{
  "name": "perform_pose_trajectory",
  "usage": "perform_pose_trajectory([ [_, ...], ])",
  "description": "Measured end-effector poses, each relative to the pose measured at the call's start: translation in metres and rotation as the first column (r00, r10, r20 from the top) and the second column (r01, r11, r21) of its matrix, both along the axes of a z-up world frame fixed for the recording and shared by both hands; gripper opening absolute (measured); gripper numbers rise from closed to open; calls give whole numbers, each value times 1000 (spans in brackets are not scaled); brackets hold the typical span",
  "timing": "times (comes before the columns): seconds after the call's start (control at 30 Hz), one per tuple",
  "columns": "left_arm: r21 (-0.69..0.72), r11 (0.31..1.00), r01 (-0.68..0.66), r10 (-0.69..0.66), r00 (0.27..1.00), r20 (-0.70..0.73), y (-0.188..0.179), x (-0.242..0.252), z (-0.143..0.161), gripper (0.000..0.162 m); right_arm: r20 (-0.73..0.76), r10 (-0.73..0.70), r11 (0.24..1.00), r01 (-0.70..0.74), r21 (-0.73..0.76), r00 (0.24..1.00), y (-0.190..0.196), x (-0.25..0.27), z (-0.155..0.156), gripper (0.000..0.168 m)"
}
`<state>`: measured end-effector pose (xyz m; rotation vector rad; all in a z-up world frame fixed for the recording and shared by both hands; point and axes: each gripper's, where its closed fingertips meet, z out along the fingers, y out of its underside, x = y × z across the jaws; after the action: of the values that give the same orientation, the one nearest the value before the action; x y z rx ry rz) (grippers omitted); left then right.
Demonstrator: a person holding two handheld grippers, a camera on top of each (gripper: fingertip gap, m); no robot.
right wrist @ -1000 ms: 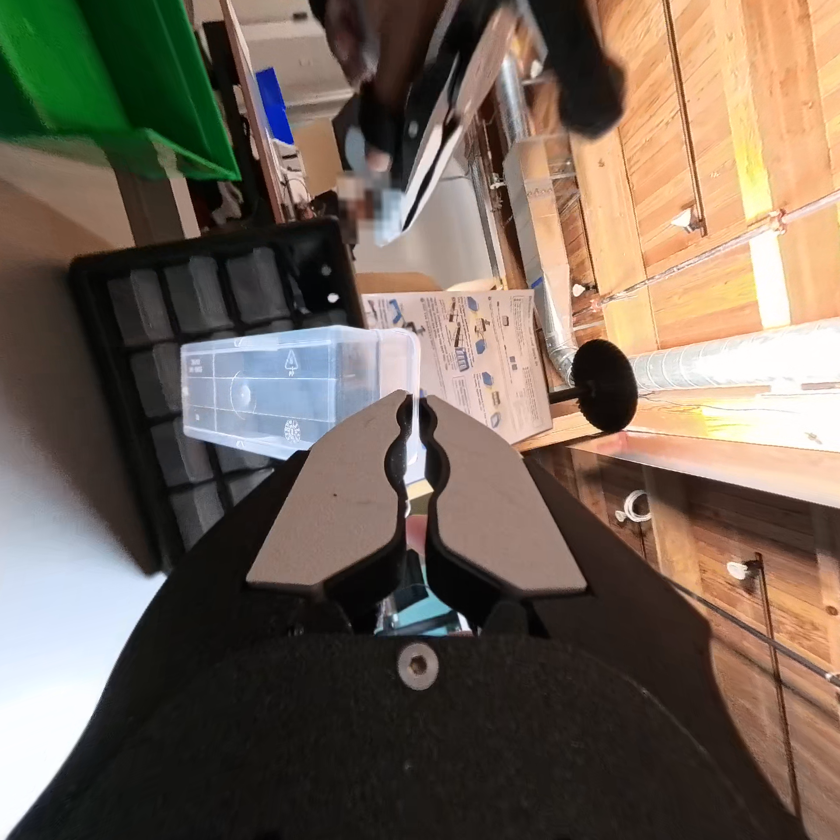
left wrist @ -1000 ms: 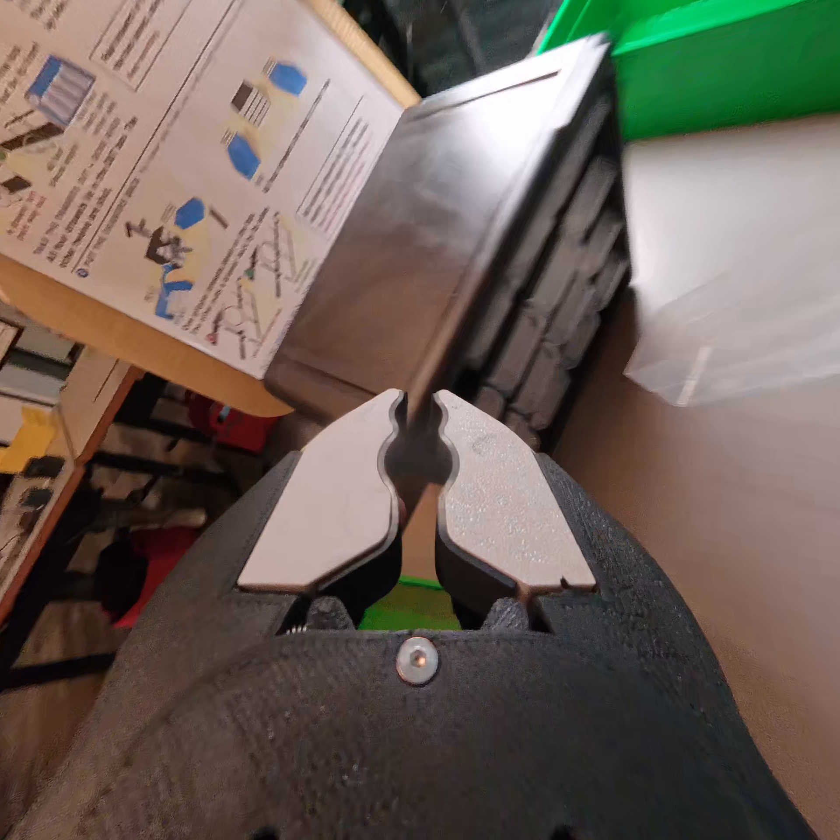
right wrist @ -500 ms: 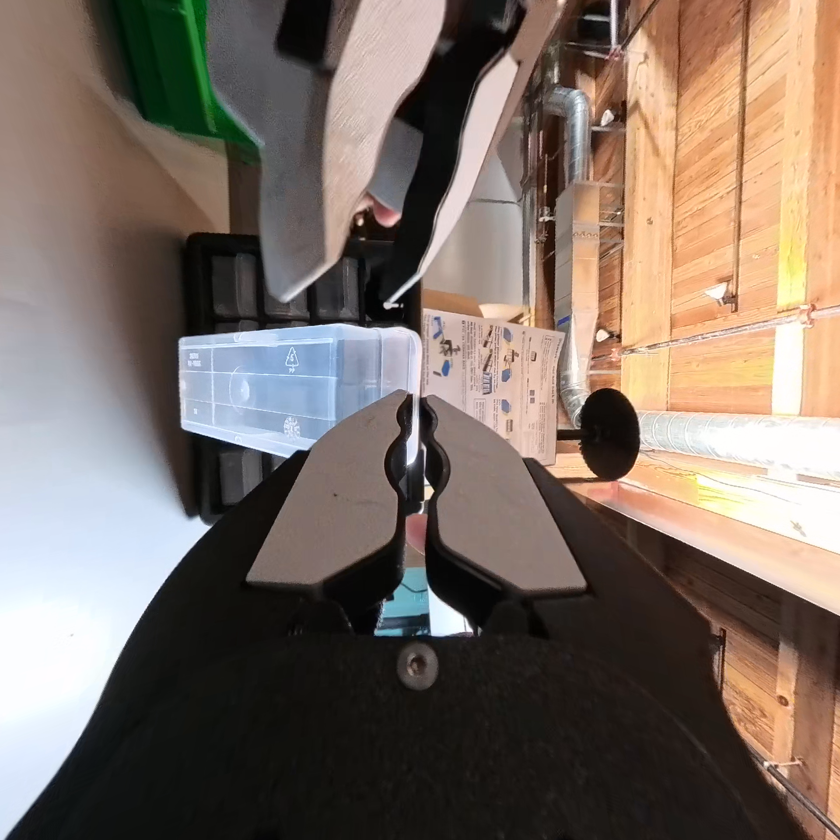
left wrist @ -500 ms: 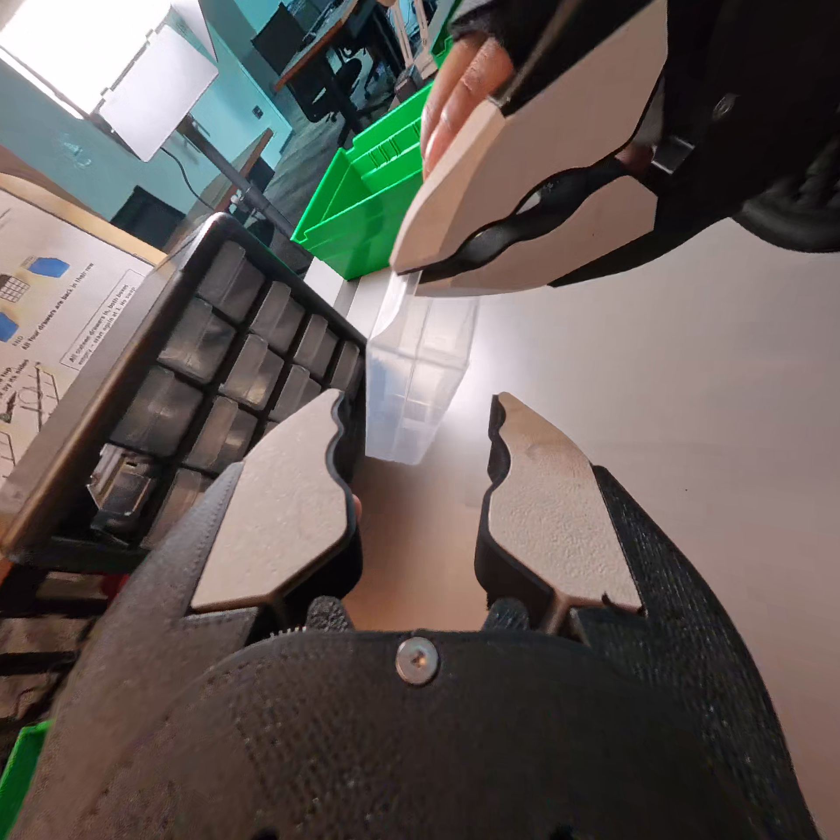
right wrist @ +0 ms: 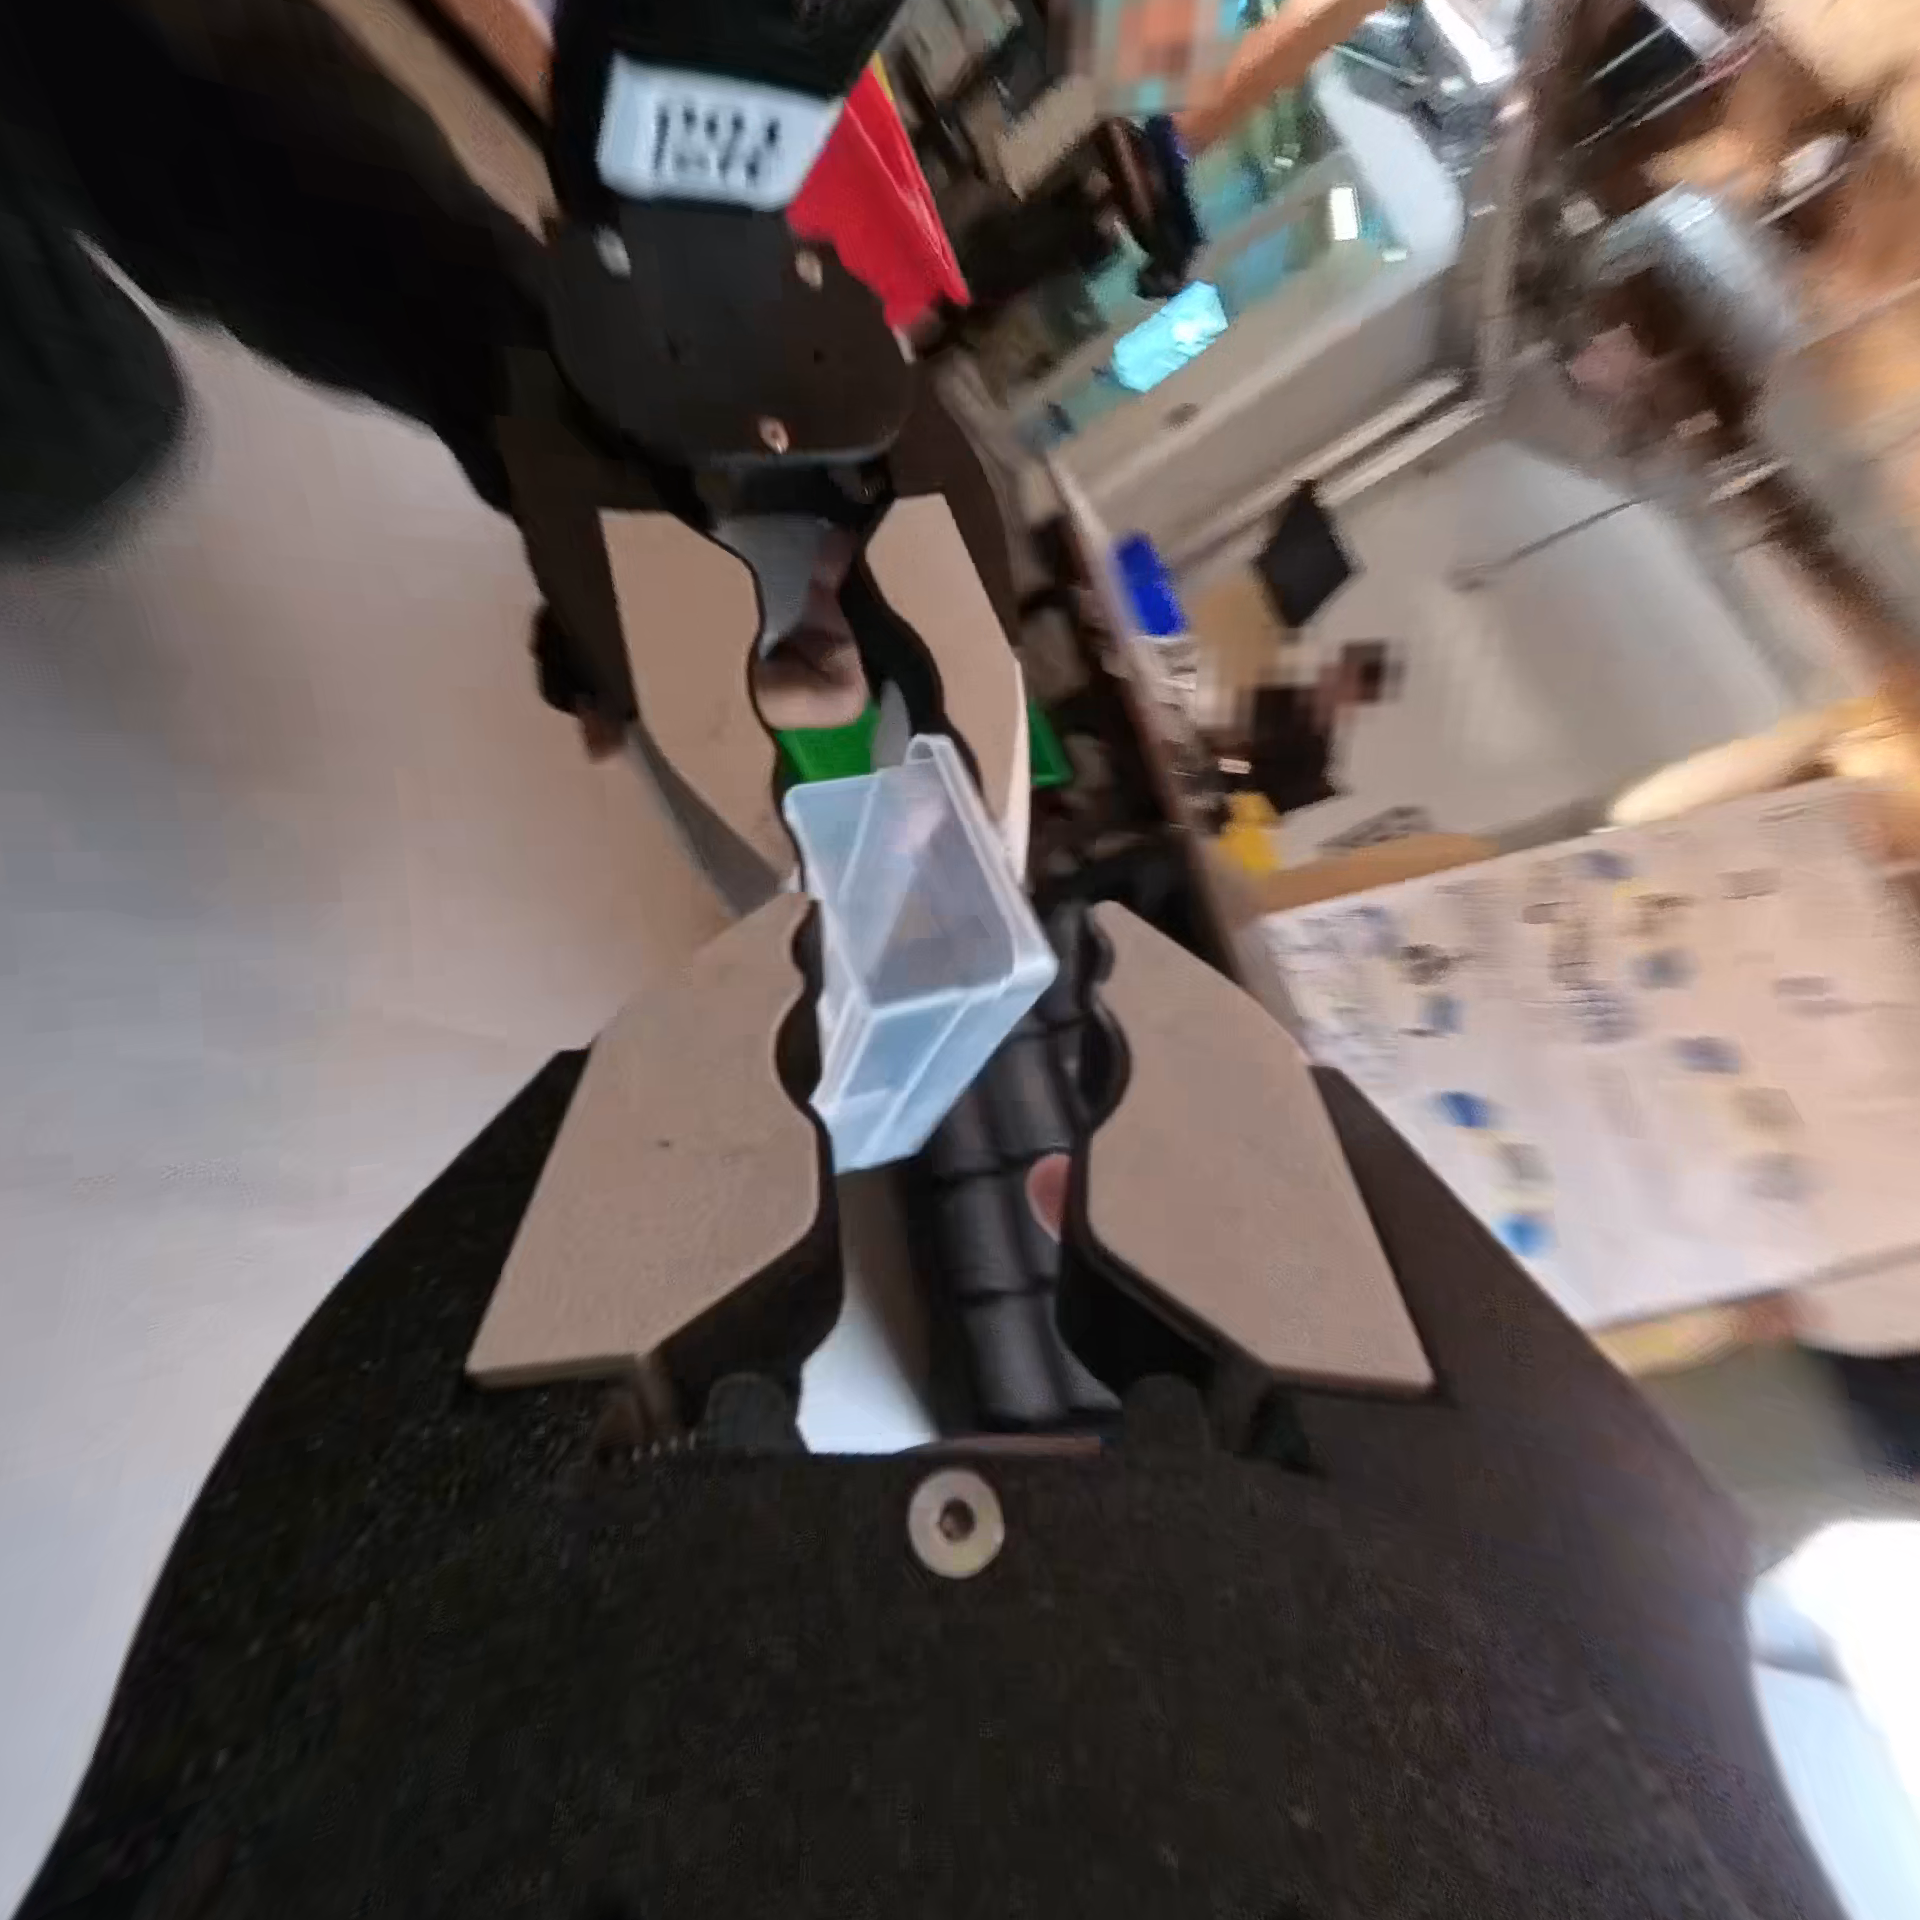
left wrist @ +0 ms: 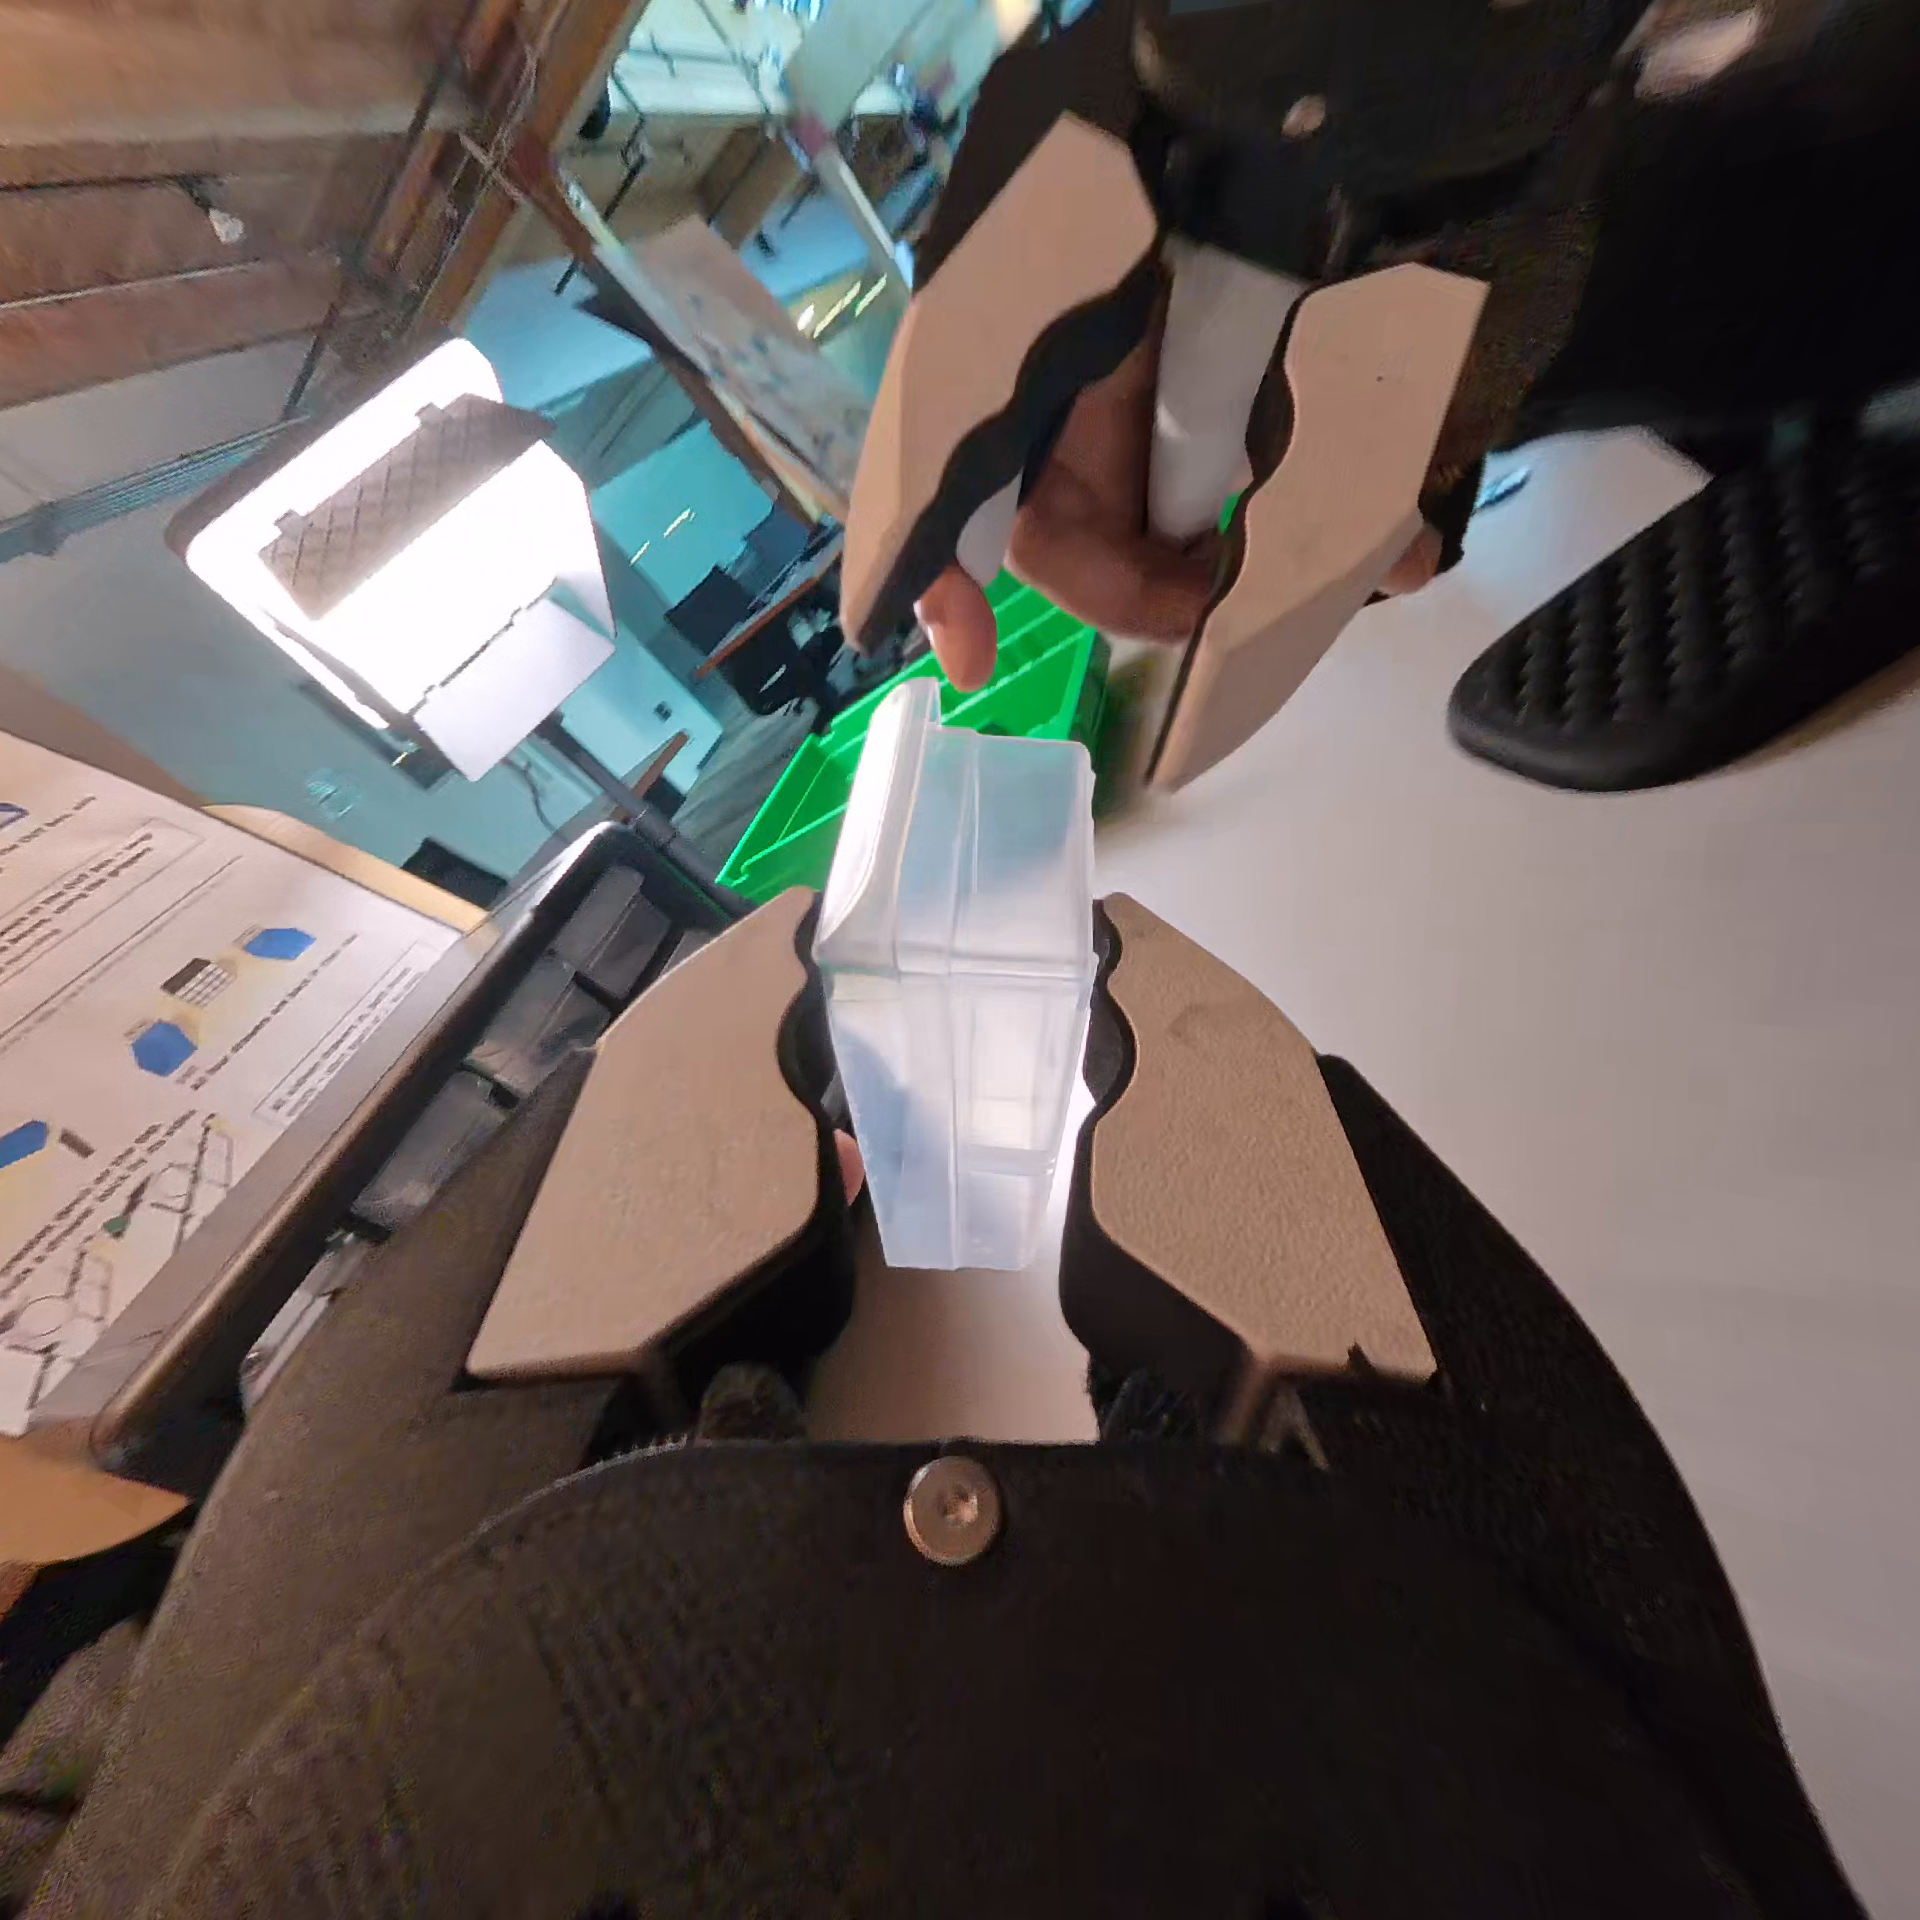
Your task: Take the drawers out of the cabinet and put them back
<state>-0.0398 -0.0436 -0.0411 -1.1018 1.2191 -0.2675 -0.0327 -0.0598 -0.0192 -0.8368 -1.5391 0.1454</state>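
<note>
A clear plastic drawer (left wrist: 961, 997) sits between the fingers of my left gripper (left wrist: 951, 925), which is shut on its sides and holds it off the table. The black cabinet (left wrist: 561, 997), with dark drawers in its slots, stands just to the left. My right gripper (left wrist: 1013, 707) hangs open above the drawer's far end. In the right wrist view the right gripper (right wrist: 951, 914) is open around the near end of the drawer (right wrist: 914, 956), which leans on its left finger. The left gripper (right wrist: 894, 831) holds the far end. The cabinet (right wrist: 997, 1195) shows below.
A green bin (left wrist: 810, 810) stands behind the cabinet. A printed sheet on cardboard (left wrist: 156, 1018) lies left of the cabinet and also shows in the right wrist view (right wrist: 1558, 1039). The white table (left wrist: 1507, 1091) stretches to the right. A lamp panel (left wrist: 416, 582) stands behind.
My left gripper let go of the cabinet's edge, opened, then closed on the clear drawer. My right gripper released the drawer's handle, opened and swung round to face the left gripper.
</note>
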Motion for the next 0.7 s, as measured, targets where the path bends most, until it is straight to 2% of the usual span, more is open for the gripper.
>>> perform_pose_trajectory([
  [0.07,-25,998,61,-60,997,57,-9,-5,10,47,-34,93,980,-98,-171,995,-5,9,5,52],
  [0.13,-54,991,125,-120,988,97,-18,-7,18,47,-38,129,960,-134,-247,991,3,16,1,53],
  [0.23,-91,973,212,-197,969,152,-31,-3,25,47,18,183,911,-162,-379,983,7,14,-23,62],
  [0.3,-107,962,251,-232,959,164,-37,2,24,47,65,223,894,-177,-411,973,1,7,-38,63],
  [0.4,-122,957,264,-244,958,153,-39,5,20,47,124,188,935,-139,-325,974,4,1,-45,47],
  [0.47,-133,963,234,-216,967,138,-33,3,16,47,155,163,938,-105,-329,974,9,3,-45,47],
  [0.6,-194,971,143,-123,986,110,-11,-4,3,50,202,73,972,-24,-236,977,26,12,-45,46],
  [0.7,-219,972,87,-61,991,120,2,-10,-2,44,235,-25,988,60,-142,972,42,24,-46,46],
])
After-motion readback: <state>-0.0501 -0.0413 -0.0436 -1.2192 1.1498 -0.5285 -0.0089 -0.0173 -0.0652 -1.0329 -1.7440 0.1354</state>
